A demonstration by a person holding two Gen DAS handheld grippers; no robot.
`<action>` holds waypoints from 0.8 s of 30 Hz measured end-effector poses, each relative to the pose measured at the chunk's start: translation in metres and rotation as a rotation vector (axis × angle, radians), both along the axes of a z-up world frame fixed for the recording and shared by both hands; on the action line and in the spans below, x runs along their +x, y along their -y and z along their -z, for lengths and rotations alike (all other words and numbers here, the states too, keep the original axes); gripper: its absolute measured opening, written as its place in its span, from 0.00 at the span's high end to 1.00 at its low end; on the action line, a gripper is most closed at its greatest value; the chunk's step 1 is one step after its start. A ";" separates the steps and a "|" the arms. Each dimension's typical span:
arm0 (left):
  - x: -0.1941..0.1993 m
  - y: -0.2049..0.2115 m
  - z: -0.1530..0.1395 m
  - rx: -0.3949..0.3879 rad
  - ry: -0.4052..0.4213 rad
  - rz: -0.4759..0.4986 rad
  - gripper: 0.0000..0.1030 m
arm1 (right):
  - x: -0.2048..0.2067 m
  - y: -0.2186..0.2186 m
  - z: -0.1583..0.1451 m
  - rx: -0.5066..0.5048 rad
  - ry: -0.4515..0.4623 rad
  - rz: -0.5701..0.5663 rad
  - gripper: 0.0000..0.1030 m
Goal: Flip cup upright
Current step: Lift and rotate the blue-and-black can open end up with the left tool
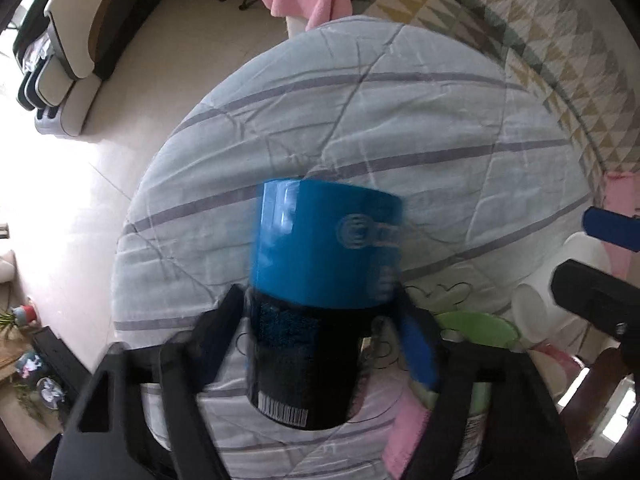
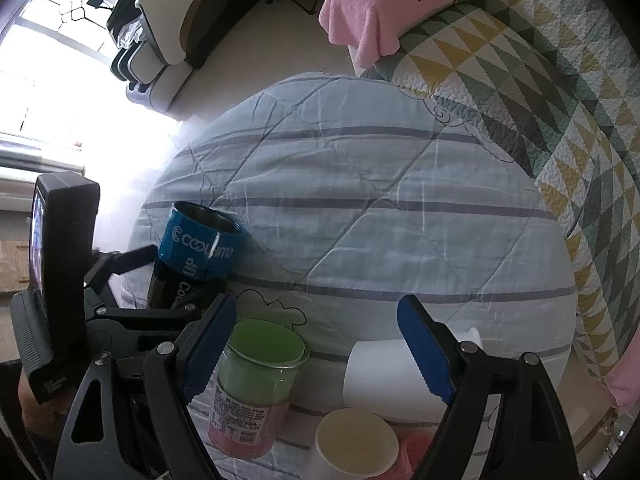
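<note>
A blue and black cup [image 1: 320,280] is pinched between the fingers of the left gripper [image 1: 320,312], which are closed on its black lower part. In the right wrist view the same cup [image 2: 196,248] is seen held off the striped quilt [image 2: 360,200], tilted, with its blue band and open rim pointed up and away from the gripper, over the quilt's left edge; white lettering is printed on the blue band, and a barcode label is seen on the black part in the left wrist view. The cup is blurred in the left wrist view. The right gripper [image 2: 320,352] is spread wide, and nothing is held between its blue-padded fingers [image 2: 424,352]. Near the quilt's near edge, a glass jar [image 2: 256,392] with a green upper part and a pink lower part is seen just beside the right gripper's left finger. A white cup [image 2: 384,372] lies on its side next to the jar, and a paper cup [image 2: 356,440] with a cream inside is seen nearest the camera. A pink towel [image 2: 392,4] is draped over the far end of a triangle-patterned bedspread [image 2: 560,120] beyond the quilt's right edge.
</note>
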State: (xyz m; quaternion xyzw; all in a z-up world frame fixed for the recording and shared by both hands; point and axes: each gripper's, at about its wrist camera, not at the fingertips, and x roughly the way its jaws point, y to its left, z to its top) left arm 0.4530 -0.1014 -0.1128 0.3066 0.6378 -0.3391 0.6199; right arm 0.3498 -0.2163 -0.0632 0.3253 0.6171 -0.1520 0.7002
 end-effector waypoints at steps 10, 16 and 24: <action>-0.005 -0.038 -0.023 -0.027 0.040 -0.125 0.32 | 0.004 -0.017 0.002 0.007 -0.012 -0.062 0.18; -0.021 -0.067 -0.041 -0.040 0.063 -0.192 0.33 | 0.008 -0.033 0.000 0.006 -0.003 -0.116 0.18; -0.046 -0.118 -0.061 -0.037 0.112 -0.338 0.33 | 0.015 -0.072 -0.006 0.022 0.029 -0.263 0.18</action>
